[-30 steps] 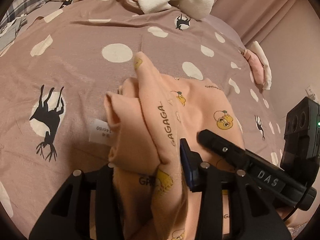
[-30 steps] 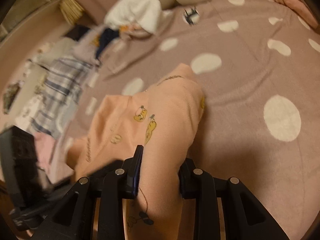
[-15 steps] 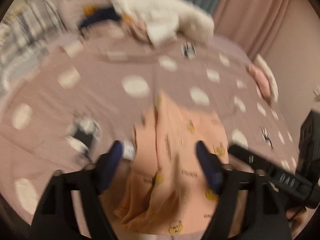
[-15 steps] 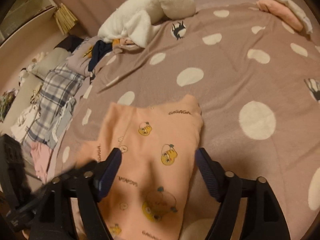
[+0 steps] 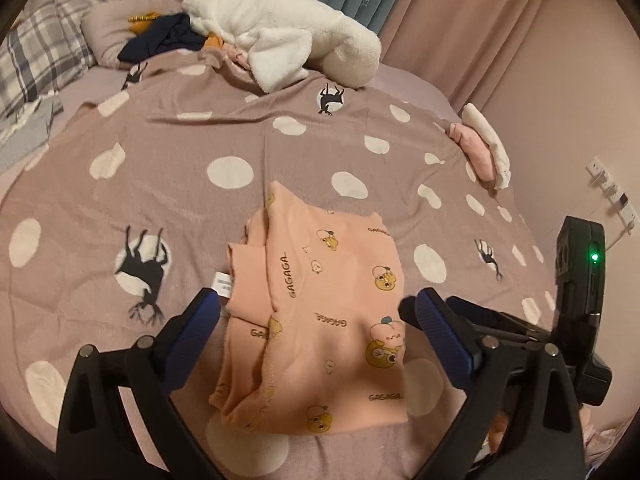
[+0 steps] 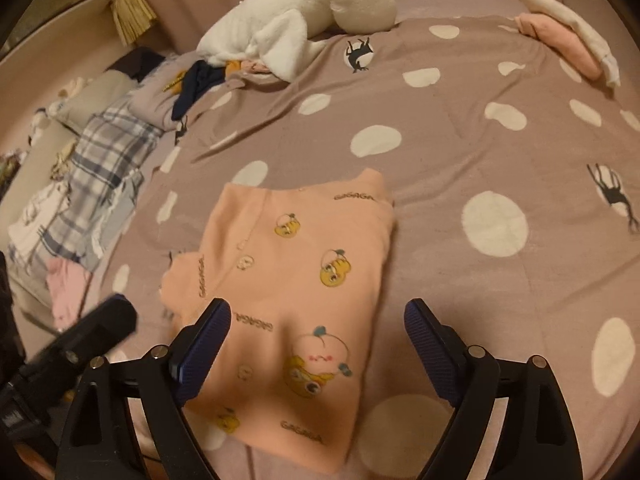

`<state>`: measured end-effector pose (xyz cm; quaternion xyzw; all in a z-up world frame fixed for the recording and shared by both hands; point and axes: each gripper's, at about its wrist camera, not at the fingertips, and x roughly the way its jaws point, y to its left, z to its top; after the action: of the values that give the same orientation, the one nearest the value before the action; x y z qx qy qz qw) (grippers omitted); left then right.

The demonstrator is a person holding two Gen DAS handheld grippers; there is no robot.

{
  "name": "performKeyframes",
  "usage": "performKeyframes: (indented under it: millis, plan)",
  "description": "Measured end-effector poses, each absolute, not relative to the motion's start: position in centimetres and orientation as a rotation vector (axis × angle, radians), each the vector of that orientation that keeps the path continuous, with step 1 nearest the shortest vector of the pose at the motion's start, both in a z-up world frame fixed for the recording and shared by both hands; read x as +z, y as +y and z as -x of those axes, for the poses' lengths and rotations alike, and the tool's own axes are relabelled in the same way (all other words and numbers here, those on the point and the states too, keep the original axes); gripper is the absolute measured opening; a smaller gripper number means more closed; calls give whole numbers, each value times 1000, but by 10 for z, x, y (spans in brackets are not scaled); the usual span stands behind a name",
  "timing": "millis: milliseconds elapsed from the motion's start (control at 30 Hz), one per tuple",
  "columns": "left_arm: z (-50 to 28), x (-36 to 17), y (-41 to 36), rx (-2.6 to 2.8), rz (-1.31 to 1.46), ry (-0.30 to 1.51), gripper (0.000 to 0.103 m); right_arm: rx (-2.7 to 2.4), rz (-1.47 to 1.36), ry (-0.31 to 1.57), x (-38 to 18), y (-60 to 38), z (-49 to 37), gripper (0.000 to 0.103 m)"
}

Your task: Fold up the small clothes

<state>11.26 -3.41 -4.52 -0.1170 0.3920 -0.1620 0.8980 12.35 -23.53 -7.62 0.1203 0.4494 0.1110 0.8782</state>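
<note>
Both tongs just spread wide, holding nothing | peach garment [image 5: 320,320] folded on bedspread [image 5: 160,160] | left-wrist view alone shows its label [image 5: 223,285]

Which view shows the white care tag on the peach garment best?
The left wrist view: the tag sticks out in plain sight at the peach garment's left edge, on the bedspread. In the right wrist view the garment shows, but the tag can't be made out.

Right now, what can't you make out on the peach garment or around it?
- Peach garment: near hem cut off behind the left fingers in the left wrist view.
- White care tag: print too small, left wrist view.
- Dark clothes by the white fleece: heaped, type unclear, right wrist view.
</note>
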Motion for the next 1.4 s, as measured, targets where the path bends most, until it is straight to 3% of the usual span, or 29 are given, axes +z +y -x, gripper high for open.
performKeyframes:
  millis: [400,1400]
  plan:
    - [-106,-47,-42,-295,95,851,103,137,-91,941,-72,-221,-108,102]
    - [-124,-63,-33,-212,120,959,103,171,-107,988,-79,-210,-112,102]
